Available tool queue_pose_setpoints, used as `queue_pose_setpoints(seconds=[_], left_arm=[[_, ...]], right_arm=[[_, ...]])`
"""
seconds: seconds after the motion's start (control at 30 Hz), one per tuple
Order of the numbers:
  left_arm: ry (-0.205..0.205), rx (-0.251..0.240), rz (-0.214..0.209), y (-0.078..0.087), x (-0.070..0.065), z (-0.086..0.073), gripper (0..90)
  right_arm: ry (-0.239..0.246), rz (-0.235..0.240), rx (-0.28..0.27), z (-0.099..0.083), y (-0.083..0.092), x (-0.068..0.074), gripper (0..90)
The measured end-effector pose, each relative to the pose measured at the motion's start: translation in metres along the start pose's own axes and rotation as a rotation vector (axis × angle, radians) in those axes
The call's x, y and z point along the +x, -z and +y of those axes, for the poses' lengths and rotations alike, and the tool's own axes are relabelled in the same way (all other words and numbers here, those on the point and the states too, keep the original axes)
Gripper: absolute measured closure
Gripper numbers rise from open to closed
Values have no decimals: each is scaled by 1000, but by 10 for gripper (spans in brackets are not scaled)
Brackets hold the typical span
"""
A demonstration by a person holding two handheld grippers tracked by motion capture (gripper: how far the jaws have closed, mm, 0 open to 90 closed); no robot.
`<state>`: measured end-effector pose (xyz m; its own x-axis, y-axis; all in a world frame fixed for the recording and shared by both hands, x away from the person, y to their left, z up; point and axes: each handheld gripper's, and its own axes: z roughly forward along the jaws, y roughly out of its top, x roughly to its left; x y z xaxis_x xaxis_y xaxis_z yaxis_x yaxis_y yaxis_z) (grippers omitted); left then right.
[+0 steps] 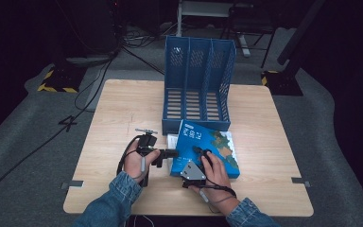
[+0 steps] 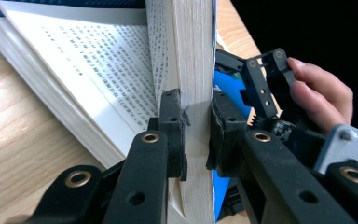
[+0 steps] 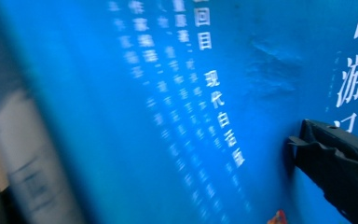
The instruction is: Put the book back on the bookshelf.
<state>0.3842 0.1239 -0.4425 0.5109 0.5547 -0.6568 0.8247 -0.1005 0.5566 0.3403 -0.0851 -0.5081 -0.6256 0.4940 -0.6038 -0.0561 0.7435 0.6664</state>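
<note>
A thick book with a blue cover (image 1: 215, 142) lies on the wooden table (image 1: 123, 109) in front of a blue file holder. My left gripper (image 1: 174, 153) comes in from the book's left edge and is shut on a thick block of pages (image 2: 191, 56) plus the cover, lifting them off the lower printed pages (image 2: 74, 60). My right gripper (image 1: 202, 154) lies on top of the cover, its jaws standing wide apart; one black fingertip (image 3: 328, 156) rests against the blue cover (image 3: 177, 70). That right gripper (image 2: 261, 79) and the hand holding it appear just beyond the raised cover.
The blue file holder (image 1: 198, 85) with three upright slots stands at the table's far middle, its open side facing the book. Bare wood lies to the left and right of the book. Dark floor with cables surrounds the table.
</note>
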Motion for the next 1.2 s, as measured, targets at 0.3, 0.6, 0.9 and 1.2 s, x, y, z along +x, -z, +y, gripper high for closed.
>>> queue_pose_setpoints(seconds=[0.3,0.6,0.9,1.2], left_arm=[[16,-9,17,0,5,-2,773],[-69,7,140,-8,10,-5,666],[-30,-6,91,2,29,-10,490],[-195,-131,198,24,41,-9,413]], right_arm=[[11,-4,46,5,-6,1,0],[61,60,56,9,-5,0,157],[203,84,97,20,-3,5,428],[170,83,92,34,9,-8,585]])
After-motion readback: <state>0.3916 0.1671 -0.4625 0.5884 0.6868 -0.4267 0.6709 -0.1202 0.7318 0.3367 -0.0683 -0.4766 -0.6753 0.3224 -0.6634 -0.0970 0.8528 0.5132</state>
